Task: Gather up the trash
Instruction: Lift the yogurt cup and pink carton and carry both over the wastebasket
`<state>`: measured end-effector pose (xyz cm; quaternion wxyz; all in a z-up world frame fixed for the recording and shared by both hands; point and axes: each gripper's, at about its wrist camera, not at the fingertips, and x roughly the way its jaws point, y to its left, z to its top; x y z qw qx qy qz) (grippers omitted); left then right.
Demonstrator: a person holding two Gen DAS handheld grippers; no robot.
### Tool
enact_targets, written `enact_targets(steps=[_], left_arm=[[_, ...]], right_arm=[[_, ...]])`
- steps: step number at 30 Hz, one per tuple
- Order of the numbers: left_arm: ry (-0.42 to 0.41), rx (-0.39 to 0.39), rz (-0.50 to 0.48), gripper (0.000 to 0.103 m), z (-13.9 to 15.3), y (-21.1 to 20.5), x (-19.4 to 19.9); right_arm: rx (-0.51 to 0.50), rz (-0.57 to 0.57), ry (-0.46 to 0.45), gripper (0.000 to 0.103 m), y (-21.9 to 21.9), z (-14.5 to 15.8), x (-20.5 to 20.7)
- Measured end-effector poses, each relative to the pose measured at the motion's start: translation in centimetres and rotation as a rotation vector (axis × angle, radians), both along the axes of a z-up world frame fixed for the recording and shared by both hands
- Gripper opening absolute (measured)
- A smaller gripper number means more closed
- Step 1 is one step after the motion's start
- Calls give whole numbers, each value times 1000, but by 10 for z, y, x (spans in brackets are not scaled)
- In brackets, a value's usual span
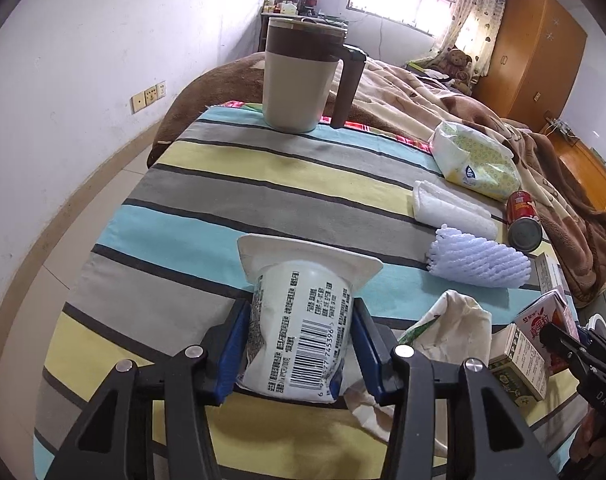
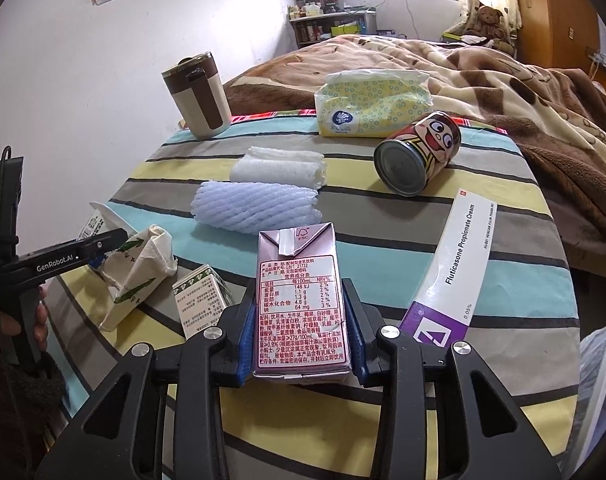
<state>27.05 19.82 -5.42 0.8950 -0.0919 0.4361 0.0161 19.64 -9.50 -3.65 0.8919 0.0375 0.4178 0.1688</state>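
Left gripper (image 1: pixel 301 344) is clamped on a white plastic yogurt cup (image 1: pixel 303 320), upside down, flared rim toward 12 o'clock, long axis running straight out along the fingers. Right gripper (image 2: pixel 301 334) grips a purple drink carton (image 2: pixel 299 300) the same way, folded top at 12 o'clock, over the striped tablecloth (image 2: pixel 483 264). Both hands full; the red cartoon can (image 2: pixel 419 152) on its side at 1 o'clock lies nearer the right gripper, so probably its next pick after dropping off.

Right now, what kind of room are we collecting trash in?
Most likely a bedroom in a home. A bed with a rumpled brown blanket runs behind the striped table, a teddy bear sits by the curtained window, and a wooden wardrobe fills the corner.
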Motion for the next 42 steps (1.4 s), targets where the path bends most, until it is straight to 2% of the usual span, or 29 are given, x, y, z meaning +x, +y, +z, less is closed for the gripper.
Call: enact_targets(steps=[10, 20, 29, 42], left_arm=[[-53, -9, 7, 50, 19, -5, -21], [-125, -21, -50, 50, 53, -37, -53], [-157, -46, -139, 50, 73, -84, -75], [-174, -60, -273, 50, 83, -165, -94]], right_arm=[[36, -29, -33, 39, -12, 12, -9], [67, -54, -83, 39, -34, 29, -32], [94, -117, -123, 39, -70, 44, -55], [103, -237, -164, 39, -130, 55, -88]])
